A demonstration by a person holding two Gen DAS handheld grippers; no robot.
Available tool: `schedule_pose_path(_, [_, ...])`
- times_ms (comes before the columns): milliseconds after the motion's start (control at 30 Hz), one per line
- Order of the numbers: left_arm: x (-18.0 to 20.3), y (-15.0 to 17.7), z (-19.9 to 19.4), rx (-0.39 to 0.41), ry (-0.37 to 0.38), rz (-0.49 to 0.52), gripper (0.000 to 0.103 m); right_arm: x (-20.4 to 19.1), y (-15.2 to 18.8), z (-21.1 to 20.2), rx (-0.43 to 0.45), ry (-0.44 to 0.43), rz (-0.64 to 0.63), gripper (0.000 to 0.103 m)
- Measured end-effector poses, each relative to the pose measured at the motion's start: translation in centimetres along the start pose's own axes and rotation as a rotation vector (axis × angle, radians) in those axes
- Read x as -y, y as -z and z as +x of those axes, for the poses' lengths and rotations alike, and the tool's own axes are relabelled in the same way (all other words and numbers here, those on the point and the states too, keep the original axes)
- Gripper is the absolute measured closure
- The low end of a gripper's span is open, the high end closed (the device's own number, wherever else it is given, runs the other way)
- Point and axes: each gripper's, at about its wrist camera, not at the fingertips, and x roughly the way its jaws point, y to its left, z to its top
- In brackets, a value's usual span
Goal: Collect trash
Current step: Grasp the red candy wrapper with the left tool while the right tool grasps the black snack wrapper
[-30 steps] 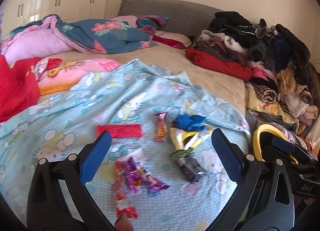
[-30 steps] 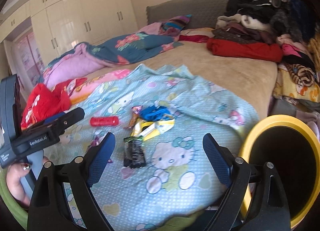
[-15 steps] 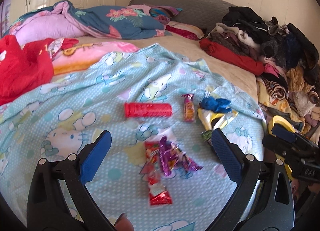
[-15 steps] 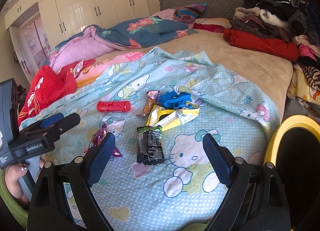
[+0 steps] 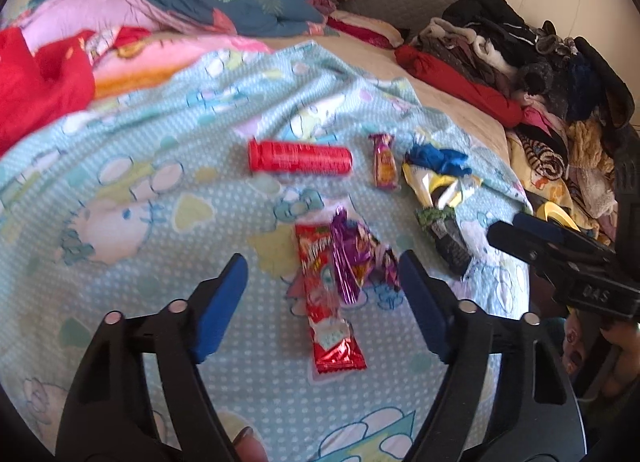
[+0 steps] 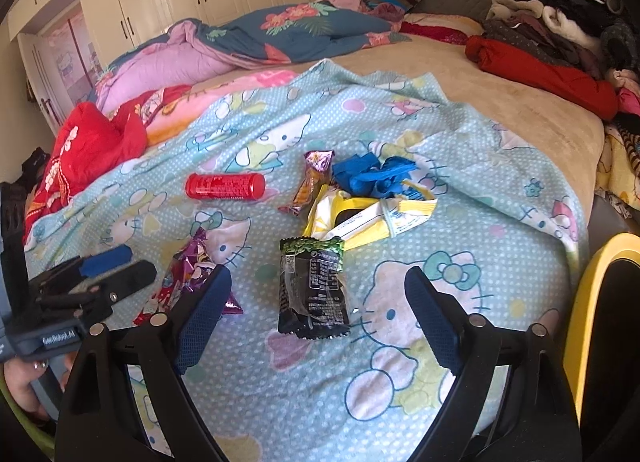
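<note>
Fingers of the left gripper (image 5: 322, 302) are closing with nothing pinched yet, now lower over the red wrapper (image 5: 326, 294) at picture middle, while the right gripper (image 6: 318, 316), also closing and empty, has dropped near the black packet (image 6: 312, 288), so grabbing trash comes next.

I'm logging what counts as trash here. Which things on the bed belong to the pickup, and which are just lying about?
Job: red wrapper, purple wrapper, black packet, yellow packet, blue glove, small snack wrapper, red tube, yellow-rimmed bin.

Lying about: patterned sheet, clothes pile, floral quilt.
</note>
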Motion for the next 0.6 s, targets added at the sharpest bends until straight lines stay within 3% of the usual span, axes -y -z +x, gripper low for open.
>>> schedule_pose_path(333, [-0.2,1.4,2.3,-0.090,0.027,-0.019,0.057,-0.5,0.3,3.9,-0.113,-0.010,0.002,0.033])
schedule_pose_path(500, [0.0,1.7,2.9,-0.108,0.019,-0.011,0.076,-0.4,1.1,5.5,-0.167,0.033,-0.005,0.062])
schedule_pose_path(533, [0.0,1.8,2.9,-0.107,0.018,-0.013,0.084,-0.2,1.2,5.4,-0.164,0.036,-0.001,0.065])
schedule_pose_path(600, [-0.1,1.7,3.1,-0.108,0.019,-0.018,0.087,0.3,1.3,5.0,-0.162,0.029,0.016,0.070])
